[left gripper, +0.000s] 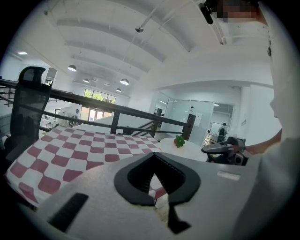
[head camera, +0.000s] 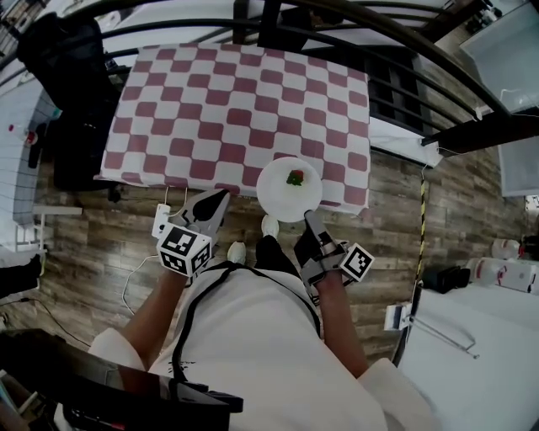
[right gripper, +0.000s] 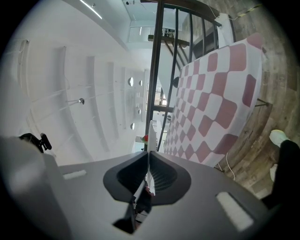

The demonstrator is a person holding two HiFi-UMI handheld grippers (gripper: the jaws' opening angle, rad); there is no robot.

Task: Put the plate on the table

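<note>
A white plate (head camera: 282, 198) with a small red and green piece of food (head camera: 295, 178) hangs over the near edge of the table with the red and white checked cloth (head camera: 210, 101). My right gripper (head camera: 308, 217) is shut on the plate's near rim. In the right gripper view the plate (right gripper: 148, 140) shows edge-on between the closed jaws of that gripper (right gripper: 147, 161). My left gripper (head camera: 221, 196) is shut and empty, just short of the table edge and left of the plate. The left gripper view shows the plate (left gripper: 187, 149) at the cloth's right side.
A black office chair (head camera: 67, 76) stands at the table's left. A dark railing (head camera: 337, 25) runs behind the table. White tables (head camera: 480, 353) stand at the right. The person's shoes (head camera: 269, 226) are on the wooden floor (head camera: 396, 227) below the plate.
</note>
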